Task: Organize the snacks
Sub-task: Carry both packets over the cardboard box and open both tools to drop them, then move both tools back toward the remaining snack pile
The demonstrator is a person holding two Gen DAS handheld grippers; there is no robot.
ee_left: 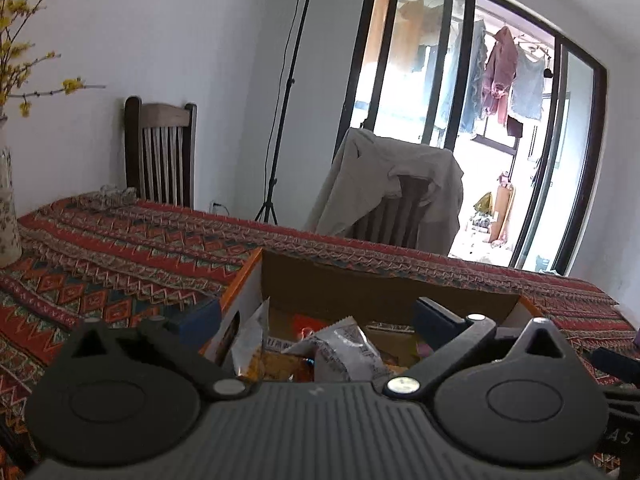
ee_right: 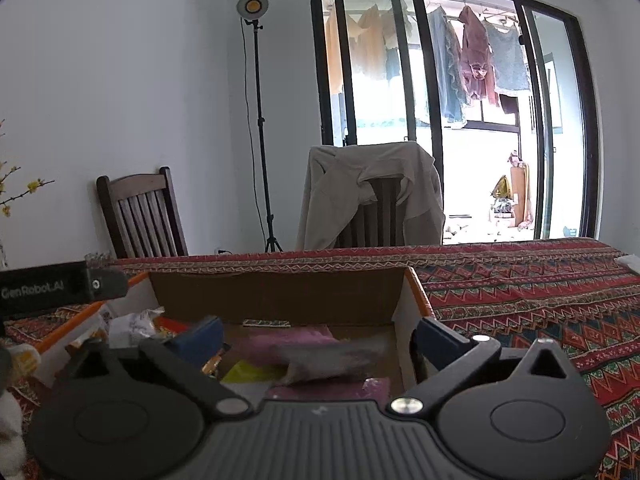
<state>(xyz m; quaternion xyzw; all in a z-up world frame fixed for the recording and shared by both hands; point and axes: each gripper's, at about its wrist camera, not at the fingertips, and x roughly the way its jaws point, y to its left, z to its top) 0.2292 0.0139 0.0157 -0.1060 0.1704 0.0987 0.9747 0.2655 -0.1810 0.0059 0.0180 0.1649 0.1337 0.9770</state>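
Landmark: cardboard box on patterned tablecloth, top open.
Left of box: white vase with yellow blossoms, well apart.
Left gripper: over box's left part, jaws spread wide, nothing between pads.
Snacks, left part: silver packet and white packet lay inside box.
Right gripper: over box's right part, jaws wide apart, gripping nothing.
Snacks, right part: pink packet and blurred grey packet inside box.
Behind box: two chairs, one draped with beige jacket.
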